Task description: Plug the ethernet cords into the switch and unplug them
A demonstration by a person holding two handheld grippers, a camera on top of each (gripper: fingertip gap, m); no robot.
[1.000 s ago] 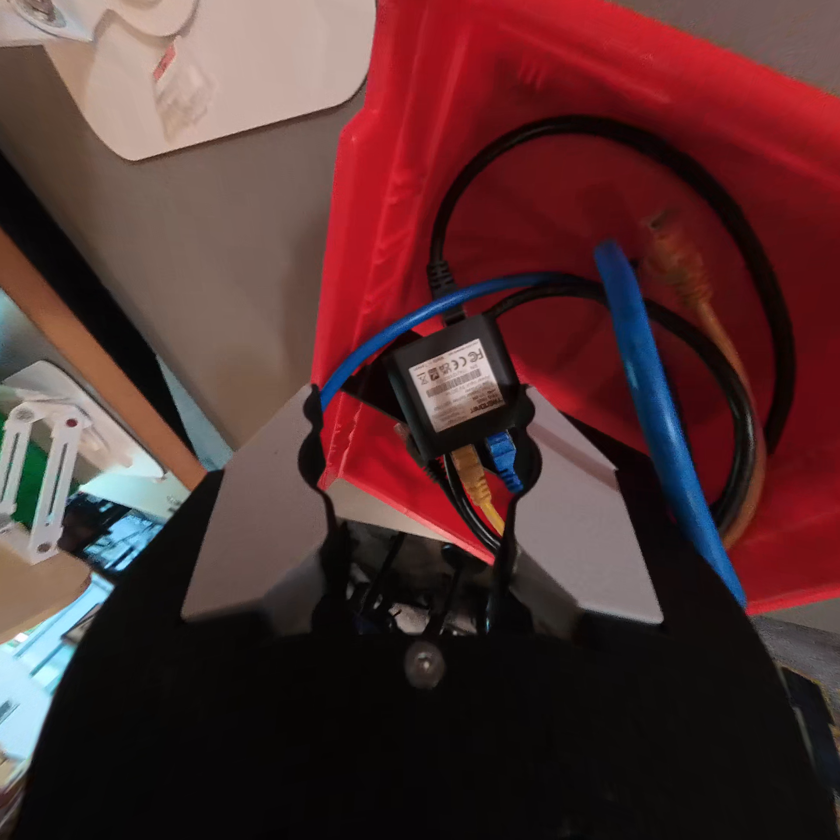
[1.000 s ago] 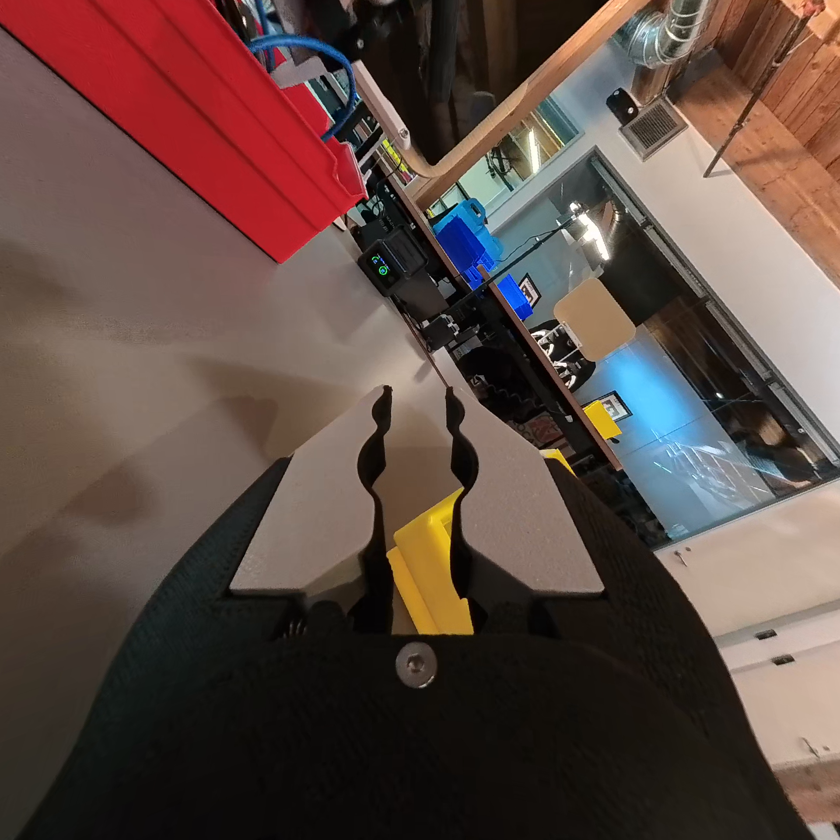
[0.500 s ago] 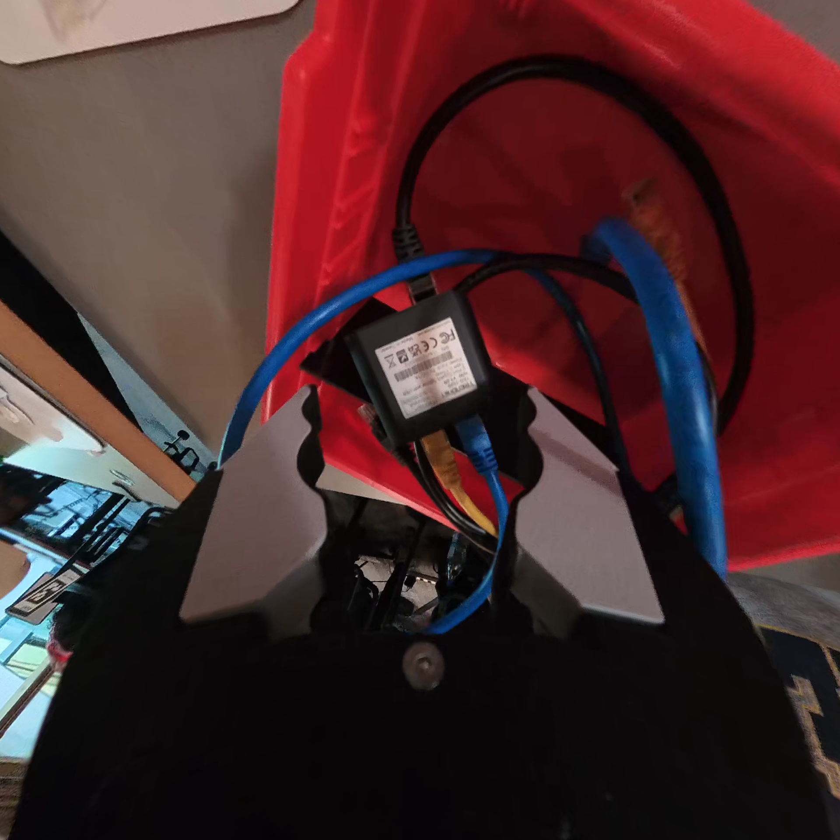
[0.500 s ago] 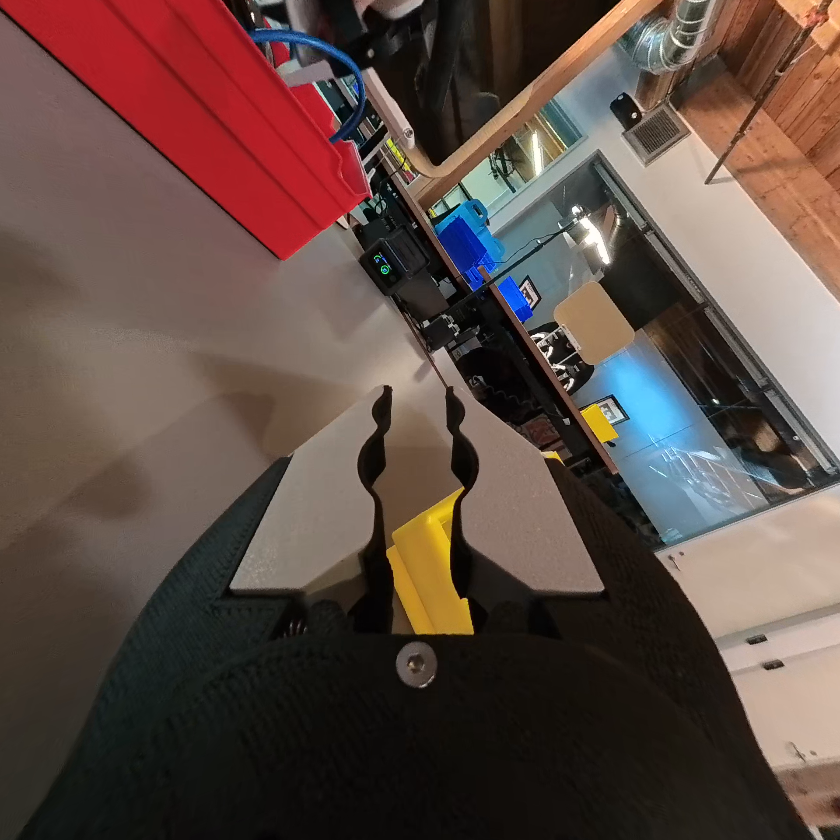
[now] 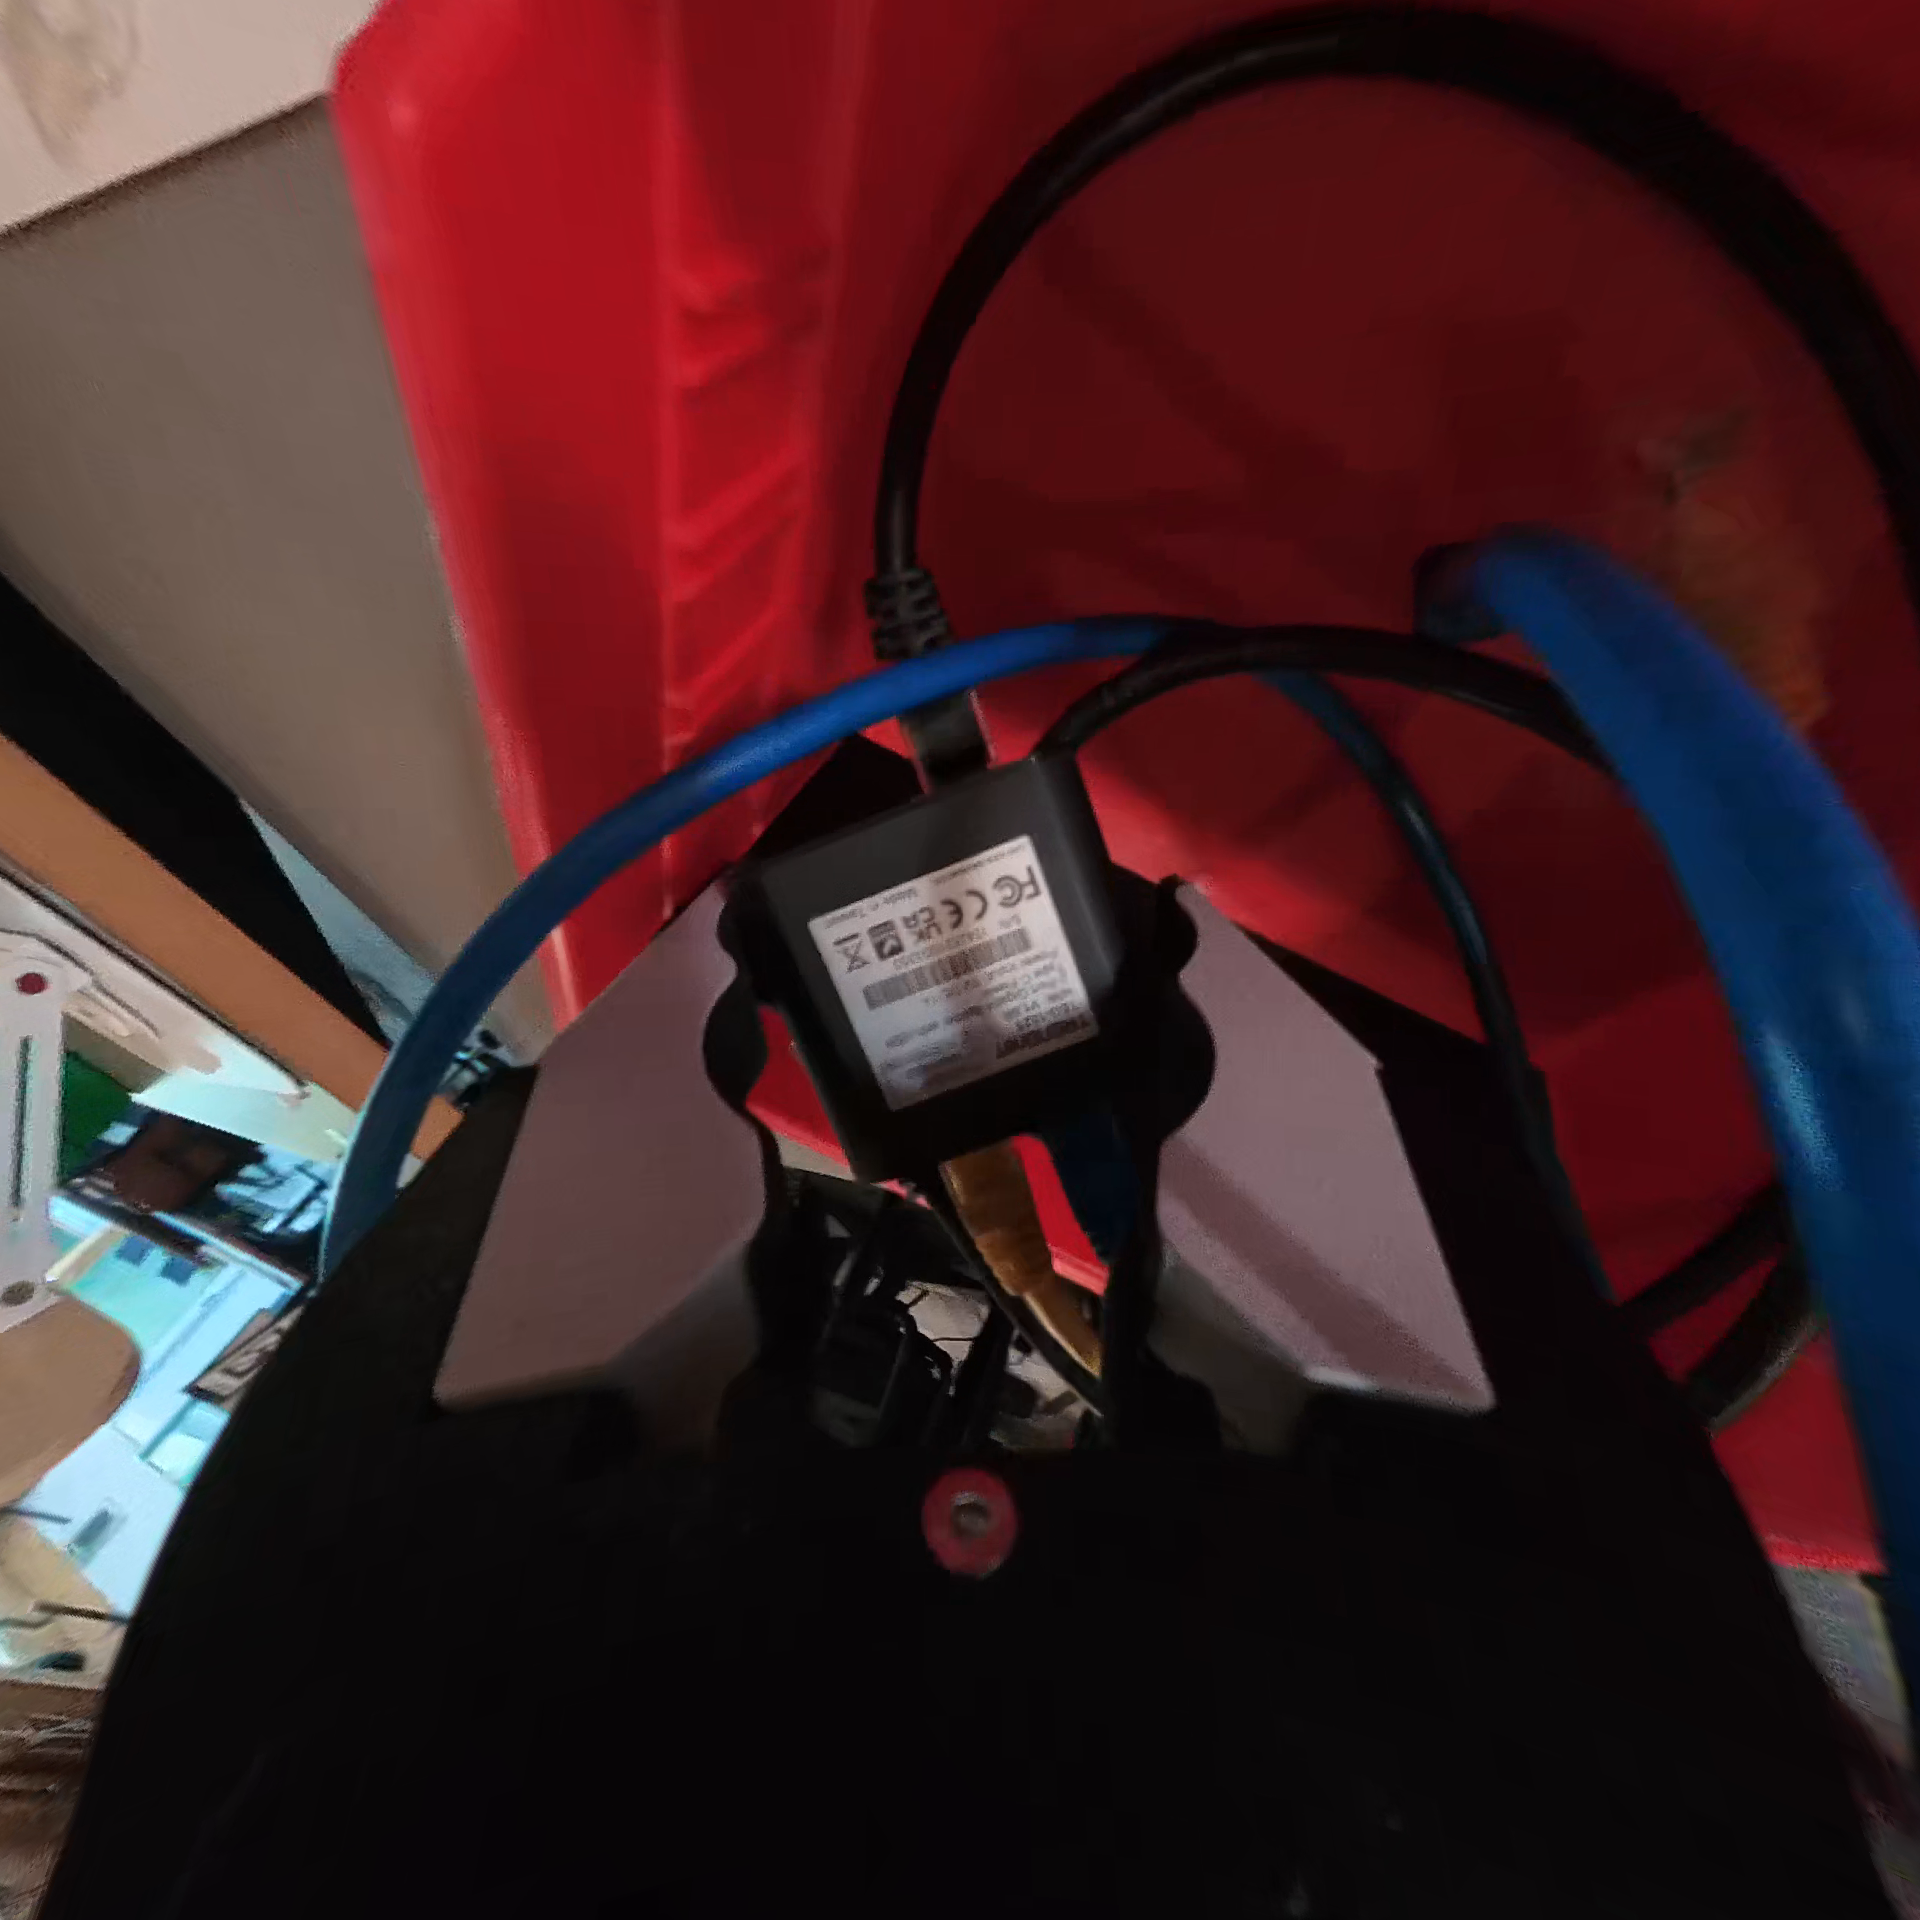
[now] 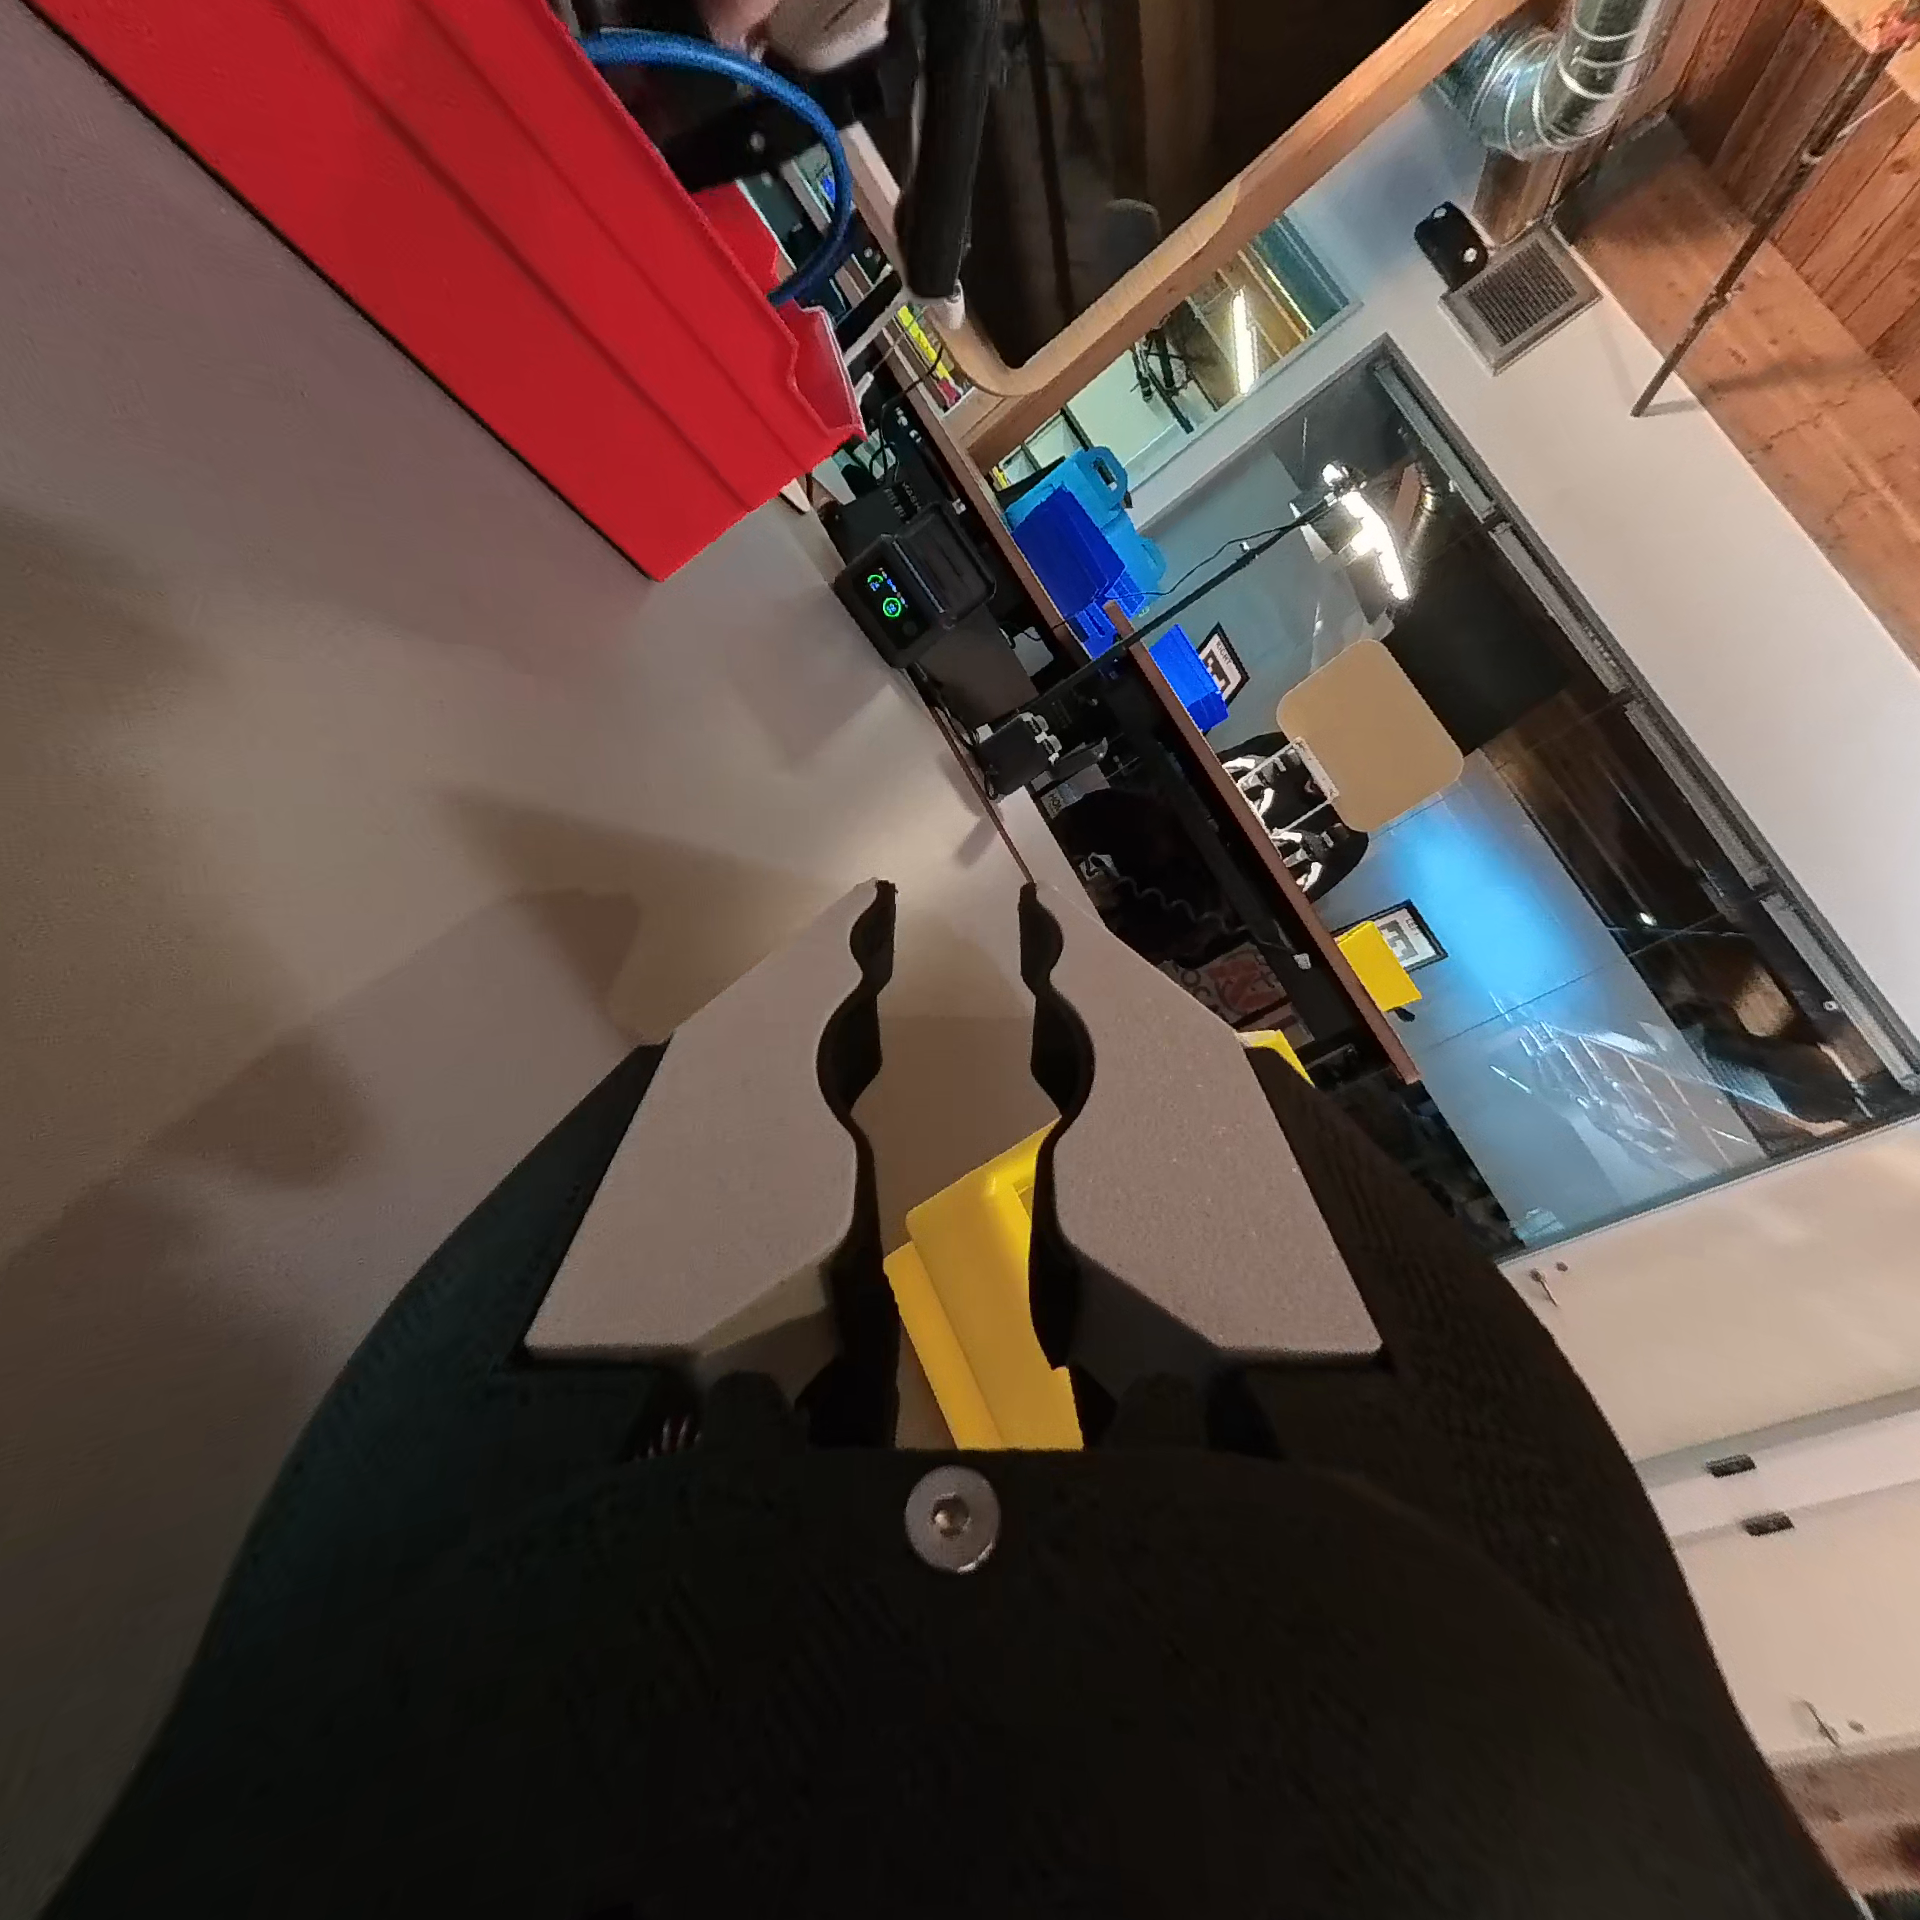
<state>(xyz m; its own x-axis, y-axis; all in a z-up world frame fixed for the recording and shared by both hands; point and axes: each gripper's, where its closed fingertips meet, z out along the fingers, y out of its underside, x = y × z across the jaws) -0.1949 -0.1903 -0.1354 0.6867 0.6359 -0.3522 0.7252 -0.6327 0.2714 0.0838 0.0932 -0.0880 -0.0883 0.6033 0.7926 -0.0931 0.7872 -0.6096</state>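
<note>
In the left wrist view, my left gripper (image 5: pixel 951 904) is shut on the small black switch (image 5: pixel 935 977), held label-up over the near wall of the red bin (image 5: pixel 623 416). A yellow plug (image 5: pixel 997 1216) and a blue plug (image 5: pixel 1091 1174) sit in its near ports. A black cord (image 5: pixel 1039 208) enters its far end. A thin blue cord (image 5: pixel 623 821) loops to the left. A thick blue cord (image 5: pixel 1714 883) and an orange cord (image 5: pixel 1745 582) lie in the bin. My right gripper (image 6: pixel 956 904) is narrowly open and empty, low over the table (image 6: pixel 312 831).
In the right wrist view the red bin (image 6: pixel 468 260) stands at the far left with a blue cord loop (image 6: pixel 821 156) over its rim. A black device with green lights (image 6: pixel 914 597) sits at the table's edge. A yellow block (image 6: pixel 977 1299) lies under the right gripper. Left tips to right tips: about 40 cm.
My left gripper has carried the switch farther over the red bin, and the thin blue cord now loops wider to the left. The right gripper has stayed still.
</note>
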